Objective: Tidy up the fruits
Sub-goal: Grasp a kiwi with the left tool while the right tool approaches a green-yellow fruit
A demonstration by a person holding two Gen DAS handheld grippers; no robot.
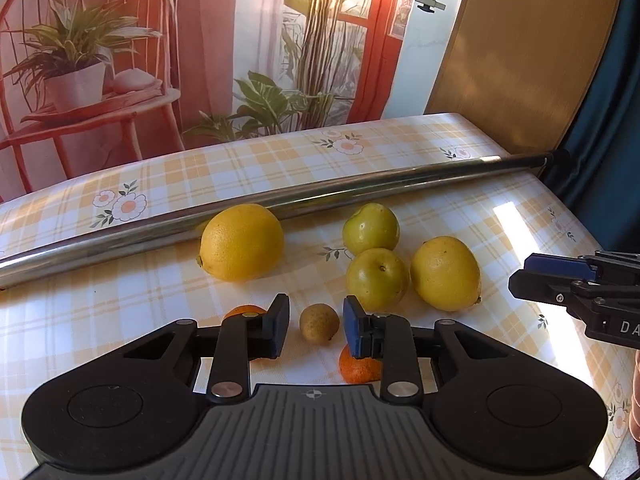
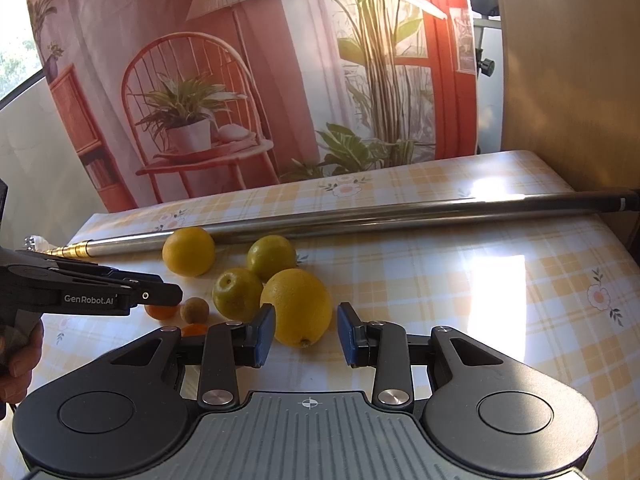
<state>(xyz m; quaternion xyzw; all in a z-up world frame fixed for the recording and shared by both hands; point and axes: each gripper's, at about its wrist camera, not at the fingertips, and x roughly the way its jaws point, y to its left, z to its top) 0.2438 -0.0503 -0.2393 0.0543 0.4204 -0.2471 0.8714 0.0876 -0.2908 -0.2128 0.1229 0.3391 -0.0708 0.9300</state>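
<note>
The left gripper (image 1: 316,330) is held low and level, its two blue-padded fingers (image 1: 281,326) spread apart with nothing clamped between them. The right gripper (image 2: 306,334) is likewise held low, its jaws parted and unloaded. In the right wrist view, the left gripper's handle is seen gripped by a hand (image 2: 20,360), fingers curled around it.

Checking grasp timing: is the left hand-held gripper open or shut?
Open: the left hand-held gripper has its blue pads apart, flanking the small brown fruit without touching.
</note>
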